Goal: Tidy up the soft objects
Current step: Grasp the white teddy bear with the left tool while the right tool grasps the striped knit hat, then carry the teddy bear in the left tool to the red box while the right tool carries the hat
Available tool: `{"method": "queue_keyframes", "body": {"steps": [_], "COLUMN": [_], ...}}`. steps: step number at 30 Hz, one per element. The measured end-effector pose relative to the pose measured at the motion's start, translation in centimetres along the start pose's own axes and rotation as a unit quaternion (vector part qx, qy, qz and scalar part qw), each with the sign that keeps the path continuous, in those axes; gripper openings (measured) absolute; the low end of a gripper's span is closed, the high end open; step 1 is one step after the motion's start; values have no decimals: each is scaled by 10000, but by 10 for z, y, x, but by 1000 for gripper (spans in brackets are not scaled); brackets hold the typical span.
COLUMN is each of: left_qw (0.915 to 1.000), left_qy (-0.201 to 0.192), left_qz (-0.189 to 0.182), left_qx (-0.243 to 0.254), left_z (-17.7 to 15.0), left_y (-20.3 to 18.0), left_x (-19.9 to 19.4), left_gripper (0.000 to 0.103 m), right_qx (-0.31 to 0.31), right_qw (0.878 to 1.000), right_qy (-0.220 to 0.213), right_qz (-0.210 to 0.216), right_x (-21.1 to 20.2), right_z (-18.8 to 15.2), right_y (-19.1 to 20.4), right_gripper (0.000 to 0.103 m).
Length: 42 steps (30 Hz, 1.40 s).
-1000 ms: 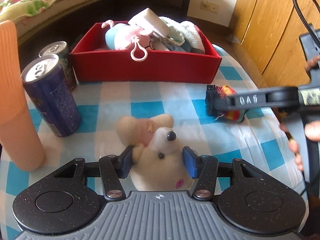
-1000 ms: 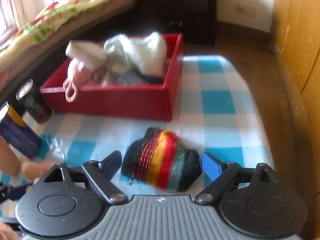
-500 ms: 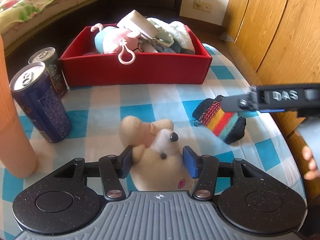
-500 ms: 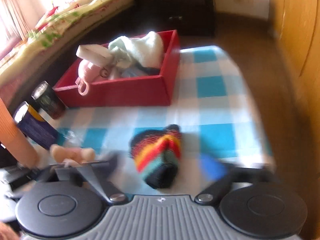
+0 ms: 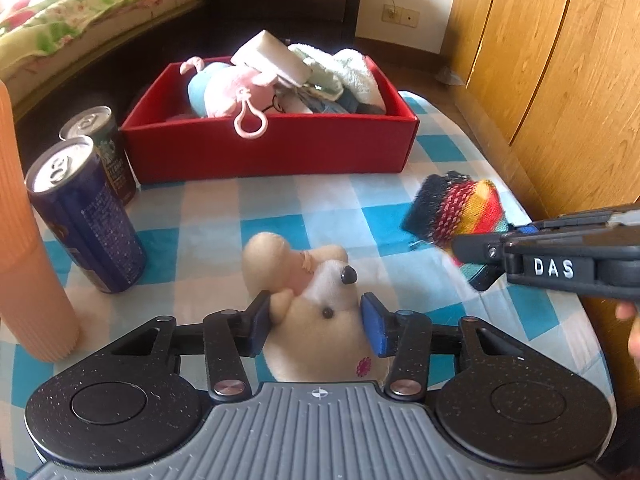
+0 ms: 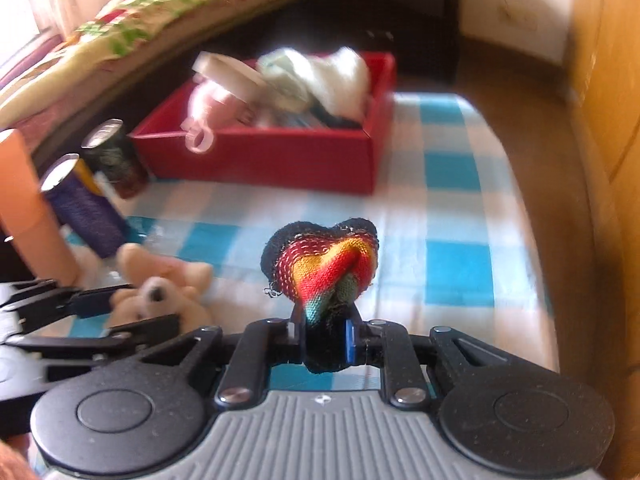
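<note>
1. Right wrist view: your right gripper (image 6: 323, 340) has just closed, pinching the striped knit pouch (image 6: 326, 264) at frame centre.
2. Your left gripper (image 5: 316, 322) has just been closing; its pads press the cream plush toy (image 5: 320, 320), low centre.
3. The red box (image 5: 272, 152) sits upper centre.

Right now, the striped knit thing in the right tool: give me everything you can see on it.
The striped knit piece is a small soft pouch-like bundle, dark navy or black at the edges with red, orange, yellow and green bands and loose thread ends. The right tool is shut on its lower end, squeezing it into a folded, heart-like bulge above the pads. It looks lifted clear of the checked cloth, near the cloth's right edge, short of the red box.
</note>
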<state>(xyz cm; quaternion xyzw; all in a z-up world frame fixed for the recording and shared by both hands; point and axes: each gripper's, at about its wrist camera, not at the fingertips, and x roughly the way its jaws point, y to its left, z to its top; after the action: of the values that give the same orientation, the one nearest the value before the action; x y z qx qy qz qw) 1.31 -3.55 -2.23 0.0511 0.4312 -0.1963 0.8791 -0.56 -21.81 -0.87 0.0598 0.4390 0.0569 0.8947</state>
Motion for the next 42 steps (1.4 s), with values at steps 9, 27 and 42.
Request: {"method": "queue_keyframes", "body": {"steps": [9,27,42], "left_qw": [9995,9960,9898], "left_qy": [-294,-831,-1353], "left_qz": [115,315,433], "left_qx": [62,-57,-106], "left_z": [12,34,57], "left_y": [-5,-6,-5], "left_x": [-11,-31,-44], "left_gripper": [47,47,47], "right_qx": [1,-292,-224], "right_qw": [9996,9948,9859], "right_qy": [-204,-978,-1657], "right_qz": [204,44,-11], "right_x": [-9,-34,-55], "right_z": [4,10,24], "right_y": [12,25,25], "right_gripper": [0,0,0]}}
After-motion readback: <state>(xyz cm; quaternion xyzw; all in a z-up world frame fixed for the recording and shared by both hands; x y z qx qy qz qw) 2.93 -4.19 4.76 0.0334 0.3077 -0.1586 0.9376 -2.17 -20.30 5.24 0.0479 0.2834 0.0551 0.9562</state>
